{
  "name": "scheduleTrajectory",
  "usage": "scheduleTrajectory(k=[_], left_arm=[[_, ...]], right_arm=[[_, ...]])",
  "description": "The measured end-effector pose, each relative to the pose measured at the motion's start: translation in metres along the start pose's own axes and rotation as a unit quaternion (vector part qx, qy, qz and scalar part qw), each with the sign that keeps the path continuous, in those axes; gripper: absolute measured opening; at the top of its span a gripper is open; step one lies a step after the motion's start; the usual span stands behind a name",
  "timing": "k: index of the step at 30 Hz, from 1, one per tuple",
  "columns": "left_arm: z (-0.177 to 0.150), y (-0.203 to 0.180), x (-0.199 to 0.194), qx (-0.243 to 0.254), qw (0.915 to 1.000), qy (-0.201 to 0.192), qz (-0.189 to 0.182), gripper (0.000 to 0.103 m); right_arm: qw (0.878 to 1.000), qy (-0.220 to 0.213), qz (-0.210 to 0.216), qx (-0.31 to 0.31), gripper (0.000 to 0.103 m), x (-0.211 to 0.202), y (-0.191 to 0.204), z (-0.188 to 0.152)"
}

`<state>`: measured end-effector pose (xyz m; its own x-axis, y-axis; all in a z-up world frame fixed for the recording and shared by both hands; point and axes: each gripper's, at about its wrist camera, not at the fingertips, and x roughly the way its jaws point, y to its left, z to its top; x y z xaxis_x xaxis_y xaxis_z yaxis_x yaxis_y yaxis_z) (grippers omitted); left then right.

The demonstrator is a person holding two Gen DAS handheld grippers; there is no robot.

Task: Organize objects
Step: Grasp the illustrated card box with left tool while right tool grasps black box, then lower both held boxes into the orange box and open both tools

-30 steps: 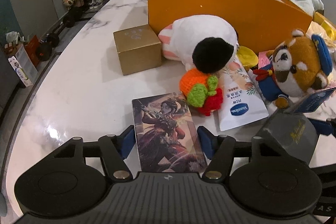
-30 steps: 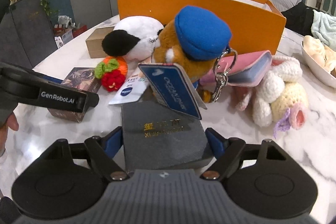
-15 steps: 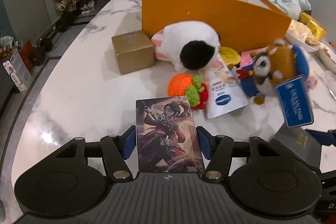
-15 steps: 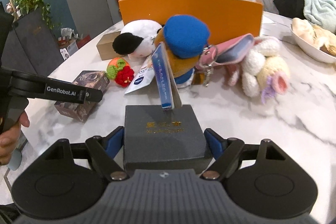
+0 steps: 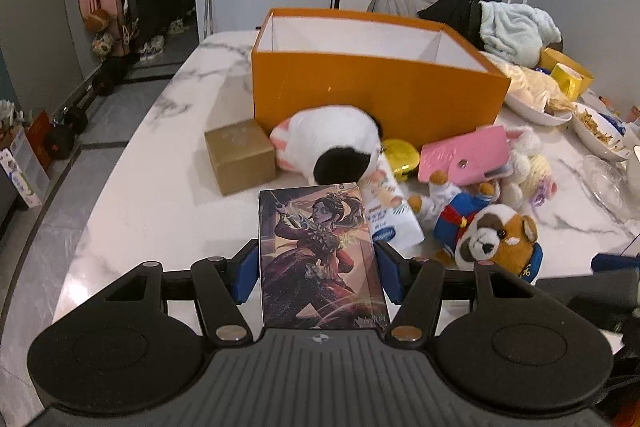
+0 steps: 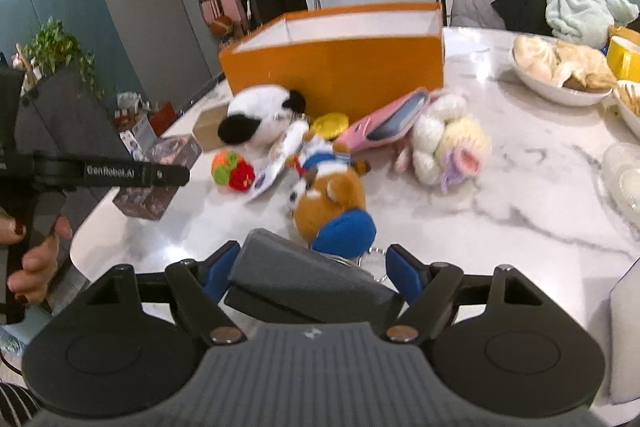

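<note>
My left gripper (image 5: 318, 267) is shut on an illustrated card box (image 5: 320, 247), held flat above the marble table (image 5: 160, 219). In the right wrist view my right gripper (image 6: 312, 267) carries a dark grey box (image 6: 312, 283), tilted between the blue pads, and its jaws are closing on it. An open orange box (image 5: 372, 95) stands behind, white inside, with nothing in the part I see. A red panda plush (image 6: 328, 203) in a blue cap lies toppled just ahead of the grey box.
Before the orange box lie a white-and-black plush (image 5: 332, 143), a gold box (image 5: 240, 155), a pink wallet (image 5: 464, 155), a lotion pouch (image 5: 390, 215), a crochet bunny (image 6: 448, 147) and crochet fruit (image 6: 232, 173). Food bowls (image 6: 560, 87) stand at the right. A person's hand (image 6: 36, 259) grips the left tool.
Both grippers have risen with their boxes. The grey box has tilted in the right gripper. The red panda plush has fallen over towards the right gripper.
</note>
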<state>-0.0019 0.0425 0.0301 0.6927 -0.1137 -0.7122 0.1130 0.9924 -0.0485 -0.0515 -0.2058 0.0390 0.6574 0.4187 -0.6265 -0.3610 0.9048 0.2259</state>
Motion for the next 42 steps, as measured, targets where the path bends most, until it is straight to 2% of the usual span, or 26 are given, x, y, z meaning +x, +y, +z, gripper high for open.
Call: scheduleTrajectory(k=[5,12,18,22,25,30,35,39,42], left_arm=[[0.012,-0.002,-0.003,0.002,0.9999,-0.014,-0.008,0.07],[0.04,-0.007,-0.007,0.015,0.9991,-0.036,-0.019,0.07],[0.099,-0.007,-0.006,0.031,0.9964,-0.075,-0.025,0.069],[0.151,-0.007,0.018,0.042,0.9957,-0.081,-0.019,0.069],[0.192,-0.004,0.06,0.039,0.9977,-0.051,-0.021,0.069],[0.222,0.003,0.136,0.027,0.9994,0.015,-0.015,0.069],[0.22,-0.002,0.195,0.038,0.9962,0.078,-0.005,0.069],[0.208,-0.007,0.217,0.057,0.9928,0.106,0.005,0.069],[0.205,-0.009,0.222,0.059,0.9918,0.113,-0.001,0.069]], right_arm=[[0.999,-0.023,-0.015,-0.024,0.08,-0.005,-0.004,0.023],[0.997,-0.043,-0.005,-0.058,0.08,0.002,-0.003,0.064],[0.995,-0.069,0.012,-0.077,0.08,0.009,-0.004,0.127],[0.994,-0.082,0.015,-0.076,0.08,0.029,-0.011,0.184],[0.995,-0.069,0.01,-0.073,0.08,0.066,-0.02,0.223],[0.998,-0.006,-0.008,-0.065,0.08,0.149,-0.039,0.255],[0.994,0.059,-0.029,-0.082,0.08,0.214,-0.046,0.253],[0.988,0.097,-0.048,-0.111,0.08,0.243,-0.043,0.246],[0.983,0.116,-0.059,-0.131,0.08,0.256,-0.042,0.24]])
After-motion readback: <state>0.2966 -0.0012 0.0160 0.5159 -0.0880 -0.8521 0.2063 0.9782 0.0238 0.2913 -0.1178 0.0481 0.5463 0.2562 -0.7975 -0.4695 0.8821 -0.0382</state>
